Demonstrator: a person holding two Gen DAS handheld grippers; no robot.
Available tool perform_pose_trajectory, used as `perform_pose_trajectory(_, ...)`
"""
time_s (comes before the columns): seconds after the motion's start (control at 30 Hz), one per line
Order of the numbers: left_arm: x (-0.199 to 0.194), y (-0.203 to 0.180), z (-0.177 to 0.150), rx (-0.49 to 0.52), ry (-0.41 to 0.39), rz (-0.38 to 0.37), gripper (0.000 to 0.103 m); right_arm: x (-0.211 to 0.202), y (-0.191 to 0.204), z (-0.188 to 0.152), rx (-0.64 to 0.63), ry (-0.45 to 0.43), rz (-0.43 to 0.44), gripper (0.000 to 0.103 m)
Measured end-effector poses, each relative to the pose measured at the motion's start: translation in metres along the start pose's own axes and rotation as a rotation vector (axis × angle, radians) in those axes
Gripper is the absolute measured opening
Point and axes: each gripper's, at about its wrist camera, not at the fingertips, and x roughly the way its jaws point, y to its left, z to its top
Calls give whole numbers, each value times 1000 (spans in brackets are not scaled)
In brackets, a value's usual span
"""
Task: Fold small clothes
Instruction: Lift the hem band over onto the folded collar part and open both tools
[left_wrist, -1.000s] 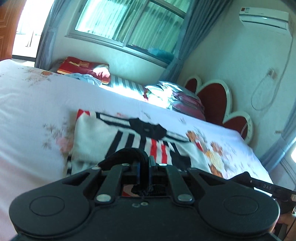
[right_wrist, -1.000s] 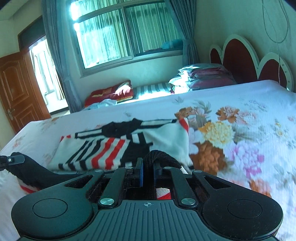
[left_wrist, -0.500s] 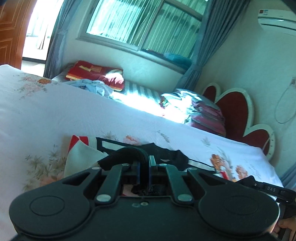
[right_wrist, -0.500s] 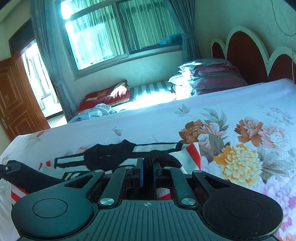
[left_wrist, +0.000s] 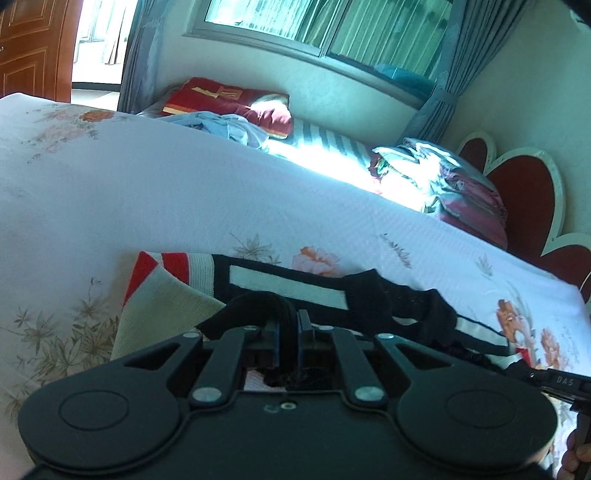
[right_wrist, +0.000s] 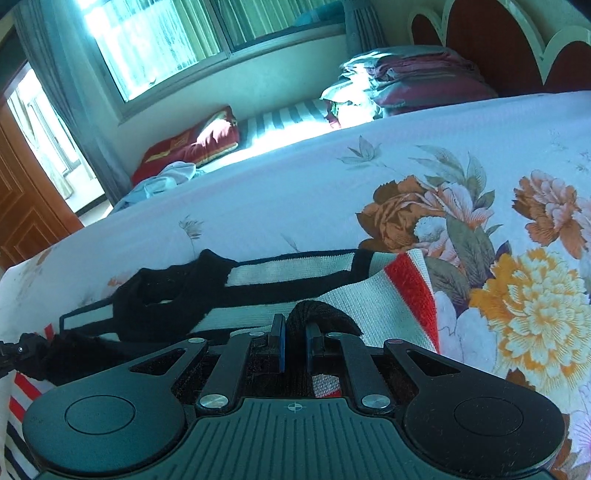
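Observation:
A small knitted sweater (left_wrist: 284, 284), white with black and red stripes and a black collar, lies on the floral bed sheet (left_wrist: 147, 206). My left gripper (left_wrist: 288, 332) is shut on a black edge of the sweater, held over its left part. My right gripper (right_wrist: 293, 339) is shut on a black edge too, over the sweater (right_wrist: 332, 291) at its right side. The black collar (right_wrist: 173, 295) lies ahead and left of the right gripper. The other gripper's tip shows at the right edge of the left wrist view and at the left edge of the right wrist view.
Folded bedding (left_wrist: 443, 184) is stacked by the red headboard (left_wrist: 521, 192). A red pillow (left_wrist: 229, 103) and a light blue garment (left_wrist: 221, 125) lie on the striped window bench. A wooden door (right_wrist: 22, 192) stands at the left.
Both grippers have carried the held edge forward over the sweater toward its collar end. The striped front that showed earlier is now covered or below view.

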Motion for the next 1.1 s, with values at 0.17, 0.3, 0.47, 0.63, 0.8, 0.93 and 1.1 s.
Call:
perform_pose_trajectory(0.17,16,4,5,-7,35,31,13,9,-10,9,63,18,32,10)
perform_pose_trajectory(0.3,16,9,10,-43,33,15,20,9,-15,16,107,4,64,11)
perform_pose_trajectory(0.47,-5,8,18,-30,-96,55,67,1,-16,21,132,-33,86,74)
perform_pose_trajectory(0.63,-12,4,17,70,-103,65,66,-11,-14,27,53,-97,36,84)
perform_pose_trajectory(0.8,2,3,0,126,-44,82,56,2,1,15,-107,-66,-13,65)
perform_pose_trajectory(0.93,19,5,-8,143,0,114,21,20,5,9,-134,-23,-22,32)
perform_pose_trajectory(1.1,16,6,-17,166,-49,160,5,29,0,3,-148,-13,-34,3)
